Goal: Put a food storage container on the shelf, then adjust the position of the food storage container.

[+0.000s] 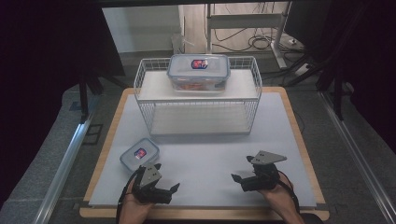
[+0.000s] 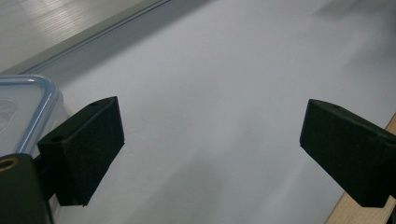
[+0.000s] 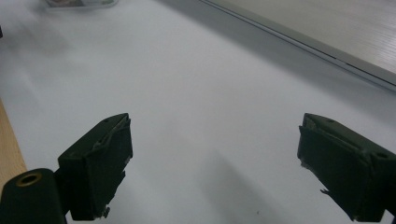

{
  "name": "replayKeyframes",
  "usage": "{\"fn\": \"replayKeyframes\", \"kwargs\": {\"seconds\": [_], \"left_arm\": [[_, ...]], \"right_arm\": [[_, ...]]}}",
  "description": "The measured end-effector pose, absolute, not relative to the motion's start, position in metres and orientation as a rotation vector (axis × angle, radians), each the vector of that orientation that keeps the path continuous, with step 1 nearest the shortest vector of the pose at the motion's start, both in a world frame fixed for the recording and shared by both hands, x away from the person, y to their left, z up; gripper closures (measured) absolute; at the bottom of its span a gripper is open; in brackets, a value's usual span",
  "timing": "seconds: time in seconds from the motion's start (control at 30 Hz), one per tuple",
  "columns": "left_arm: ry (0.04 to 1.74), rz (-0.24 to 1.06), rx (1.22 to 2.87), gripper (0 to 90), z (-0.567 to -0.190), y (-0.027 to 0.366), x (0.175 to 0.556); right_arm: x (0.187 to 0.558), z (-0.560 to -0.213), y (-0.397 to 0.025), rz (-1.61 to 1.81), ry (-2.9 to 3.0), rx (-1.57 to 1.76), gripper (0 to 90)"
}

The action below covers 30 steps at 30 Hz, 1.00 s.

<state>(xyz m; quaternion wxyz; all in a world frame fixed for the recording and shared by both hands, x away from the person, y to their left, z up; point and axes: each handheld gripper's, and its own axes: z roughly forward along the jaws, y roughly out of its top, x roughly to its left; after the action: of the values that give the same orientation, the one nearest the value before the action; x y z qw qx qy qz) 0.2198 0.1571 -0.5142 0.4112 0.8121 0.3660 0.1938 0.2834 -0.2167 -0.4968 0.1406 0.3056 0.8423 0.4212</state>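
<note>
A small clear box with a blue-rimmed lid lies on the white mat at the front left. Its corner shows just beyond one jaw in the left gripper view. My left gripper sits just right of and nearer than that box, jaws wide apart with nothing between them. My right gripper rests at the front right, open and empty too, pointing left across the mat. A larger box of the same kind stands on the top shelf of a white wire rack.
The white mat covers a wooden board whose edge shows near the left gripper. The wire rack stands at the back centre, and its lower shelf holds nothing. Dark stands and cables surround the table.
</note>
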Motion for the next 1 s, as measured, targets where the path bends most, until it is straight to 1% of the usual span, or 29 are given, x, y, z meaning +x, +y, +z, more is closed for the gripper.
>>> {"fn": "replayKeyframes", "kwargs": {"seconds": [0.23, 0.27, 0.3, 0.43, 0.6, 0.7, 0.77, 0.83, 1.0], "left_arm": [[1.003, 0.443, 2.043, 6.6, -0.510, 0.161, 0.224], [1.021, 0.453, 2.037, 8.4, -0.509, 0.163, 0.224], [1.031, 0.461, 2.035, 11.5, -0.507, 0.165, 0.225], [1.081, 0.470, 1.985, 30.1, -0.502, 0.180, 0.227], [1.168, 0.455, 1.913, 62.2, -0.497, 0.207, 0.230], [1.215, 0.504, 1.891, 80.8, -0.494, 0.222, 0.230], [1.252, 0.553, 1.874, 86.6, -0.493, 0.231, 0.230], [1.302, 0.597, 1.843, 89.9, -0.492, 0.244, 0.229], [1.427, 0.663, 1.789, 90.0, -0.496, 0.276, 0.230]], "right_arm": [[0.287, -0.500, -0.218, 1.192, 2.432, 0.883, 9.5], [0.287, -0.500, -0.218, 1.192, 2.433, 0.886, 9.5], [0.287, -0.501, -0.218, 1.188, 2.435, 0.889, 9.5], [0.288, -0.502, -0.217, 1.183, 2.442, 0.884, 9.5], [0.288, -0.503, -0.217, 1.172, 2.453, 0.879, 9.5], [0.288, -0.504, -0.217, 1.170, 2.453, 0.880, 9.6], [0.288, -0.504, -0.217, 1.169, 2.453, 0.881, 9.7], [0.288, -0.504, -0.217, 1.166, 2.454, 0.881, 9.8], [0.289, -0.504, -0.218, 1.157, 2.464, 0.876, 9.9]]}}
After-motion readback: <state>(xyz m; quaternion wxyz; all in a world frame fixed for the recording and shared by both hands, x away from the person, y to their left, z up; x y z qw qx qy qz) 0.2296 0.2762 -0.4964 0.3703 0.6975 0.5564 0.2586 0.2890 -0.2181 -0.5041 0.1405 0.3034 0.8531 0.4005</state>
